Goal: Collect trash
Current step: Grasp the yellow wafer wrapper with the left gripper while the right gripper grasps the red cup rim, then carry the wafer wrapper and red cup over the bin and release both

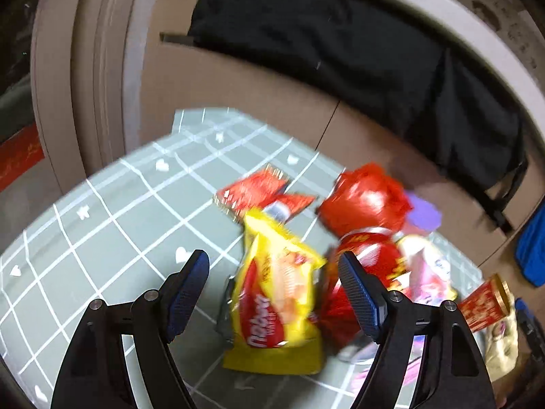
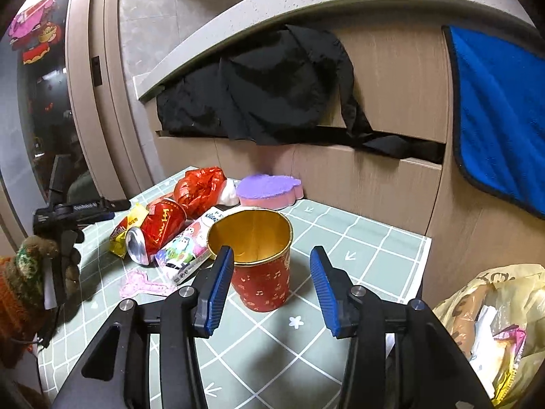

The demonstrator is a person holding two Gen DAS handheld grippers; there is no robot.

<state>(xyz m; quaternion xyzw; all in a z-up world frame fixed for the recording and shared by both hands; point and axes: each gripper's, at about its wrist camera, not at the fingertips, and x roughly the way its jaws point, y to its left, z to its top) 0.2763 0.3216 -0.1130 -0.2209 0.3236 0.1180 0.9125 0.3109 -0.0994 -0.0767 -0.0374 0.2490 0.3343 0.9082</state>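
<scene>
While the left gripper [image 1: 272, 293] hangs wide open over the yellow wafer packet [image 1: 277, 293], nothing is pinched yet. Right gripper [image 2: 270, 286] is open too, jaws either side of the red paper cup [image 2: 262, 283] without touching. Crushed red can [image 2: 156, 235] lies beside it on the green checked tablecloth [image 2: 357, 259].

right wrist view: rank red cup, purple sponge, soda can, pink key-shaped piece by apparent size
1. red cup, nearest the camera, so possibly inflated
2. purple sponge
3. soda can, close to the sponge, unsure
4. pink key-shaped piece
</scene>
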